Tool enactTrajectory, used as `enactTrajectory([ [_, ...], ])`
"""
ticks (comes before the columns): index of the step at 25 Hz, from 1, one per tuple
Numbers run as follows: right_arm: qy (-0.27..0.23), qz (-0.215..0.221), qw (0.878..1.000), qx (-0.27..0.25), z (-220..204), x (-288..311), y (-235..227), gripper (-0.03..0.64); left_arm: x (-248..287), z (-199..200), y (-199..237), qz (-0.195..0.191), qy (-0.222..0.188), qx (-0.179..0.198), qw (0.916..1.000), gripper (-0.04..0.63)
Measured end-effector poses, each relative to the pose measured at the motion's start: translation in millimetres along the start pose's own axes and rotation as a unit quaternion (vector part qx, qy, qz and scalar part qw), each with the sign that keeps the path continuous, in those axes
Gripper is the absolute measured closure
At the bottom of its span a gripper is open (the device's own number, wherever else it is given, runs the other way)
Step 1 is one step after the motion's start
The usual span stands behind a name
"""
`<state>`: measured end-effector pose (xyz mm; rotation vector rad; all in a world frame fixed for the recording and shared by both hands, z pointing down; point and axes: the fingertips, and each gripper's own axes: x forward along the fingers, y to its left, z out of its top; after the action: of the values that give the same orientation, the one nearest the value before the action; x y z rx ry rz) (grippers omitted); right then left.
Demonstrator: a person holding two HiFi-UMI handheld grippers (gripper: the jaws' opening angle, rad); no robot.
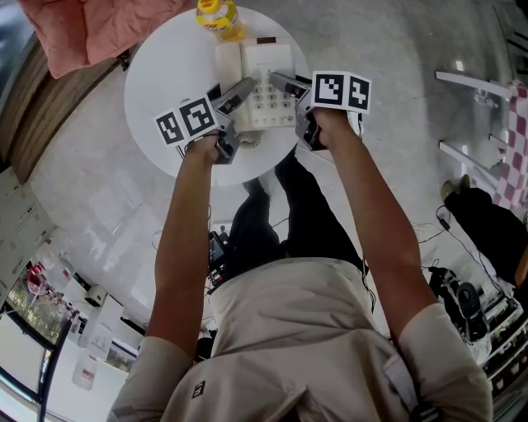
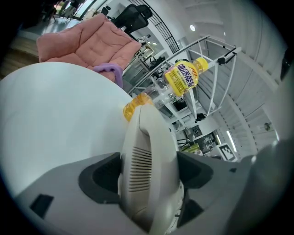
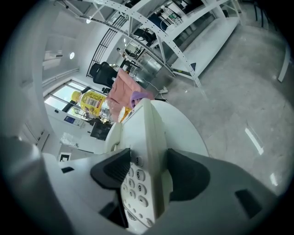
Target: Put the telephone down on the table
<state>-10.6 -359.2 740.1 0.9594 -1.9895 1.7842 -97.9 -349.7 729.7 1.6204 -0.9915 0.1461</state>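
Observation:
A white desk telephone (image 1: 266, 92) with a grey keypad is over the round white table (image 1: 165, 82); whether it rests on the top or hangs just above it cannot be told. Its handset (image 1: 228, 70) lies along the left side of the base. My left gripper (image 1: 241, 89) is shut on that side, and in the left gripper view the ribbed handset (image 2: 149, 160) fills the gap between the jaws. My right gripper (image 1: 282, 82) is shut on the right edge of the base (image 3: 144, 147), with the keypad against one jaw.
A yellow drink bottle (image 1: 219, 18) stands at the table's far edge just behind the phone, also in the left gripper view (image 2: 183, 78). A pink cushion (image 1: 91, 29) lies beyond the table at the left. White metal racks (image 3: 183, 41) stand further off.

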Motion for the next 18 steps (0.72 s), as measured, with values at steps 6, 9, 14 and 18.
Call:
enactTrajectory([
  [6,0.002,0.001,1.0,-0.004,1.5,2.7,-2.0,0.376,2.4,0.6,1.3,0.001,0.001,0.009,1.0,0.235],
  [9,0.002,-0.001,1.0,-0.011,1.1,3.9,-2.5,0.374,2.7,-0.5,2.4,0.0,-0.001,0.014,0.9999,0.235],
  [14,0.006,-0.021,0.999,-0.035,-3.4,4.5,-6.7,0.373,7.1,-9.2,4.1,0.01,0.018,0.057,0.9982,0.235],
  [18,0.001,-0.05,0.997,-0.062,-3.7,2.6,-8.7,0.373,10.5,-12.4,5.0,0.026,0.03,0.076,0.9963,0.23],
])
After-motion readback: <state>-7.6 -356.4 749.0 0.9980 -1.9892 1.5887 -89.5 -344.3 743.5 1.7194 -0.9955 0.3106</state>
